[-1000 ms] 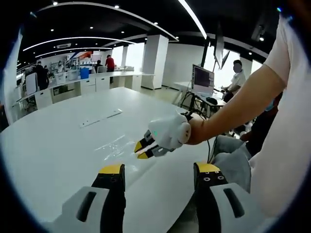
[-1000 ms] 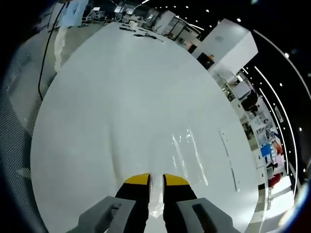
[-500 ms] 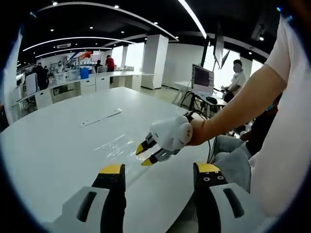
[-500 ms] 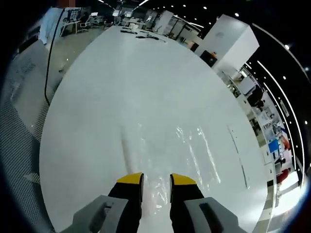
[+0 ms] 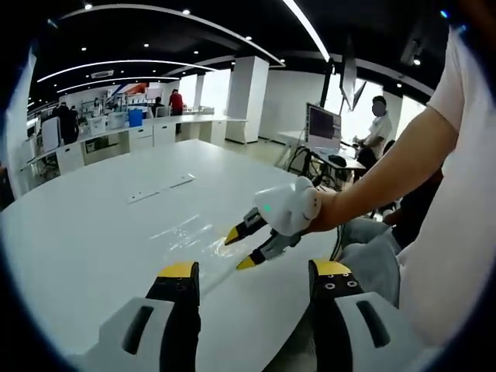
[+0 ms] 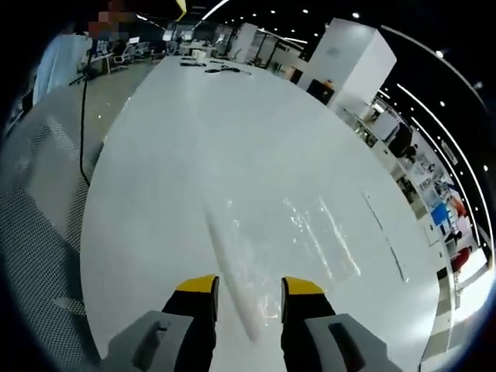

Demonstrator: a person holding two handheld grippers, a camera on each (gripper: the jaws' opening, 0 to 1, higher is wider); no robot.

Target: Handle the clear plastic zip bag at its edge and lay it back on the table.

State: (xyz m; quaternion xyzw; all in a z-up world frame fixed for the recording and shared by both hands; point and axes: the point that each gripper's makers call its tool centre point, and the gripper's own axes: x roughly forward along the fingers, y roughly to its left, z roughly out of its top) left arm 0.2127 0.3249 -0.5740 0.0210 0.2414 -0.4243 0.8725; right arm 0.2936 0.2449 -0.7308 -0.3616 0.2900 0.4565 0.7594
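The clear plastic zip bag [image 5: 186,232] lies flat on the white table [image 5: 77,232], glinting under the lights. In the right gripper view the bag [image 6: 298,232] spreads ahead of my right gripper [image 6: 249,288], one raised fold running toward the gap between the jaws. The yellow-tipped jaws stand open with nothing between them. From the left gripper view, the right gripper [image 5: 240,249] hovers just above the bag's near edge, jaws apart. My left gripper [image 5: 256,271] is open and empty, held back near the table's edge.
A thin white strip [image 5: 161,188] lies farther along the table, also seen as a strip [image 6: 385,234] beyond the bag. A person's arm [image 5: 380,178] crosses from the right. A monitor on a stand [image 5: 324,128] stands behind. The table's rounded edge [image 6: 85,217] drops to grey floor.
My right gripper opened wider, let go of the bag's edge and drew back a little. The bag now rests on the table. The left gripper stayed still.
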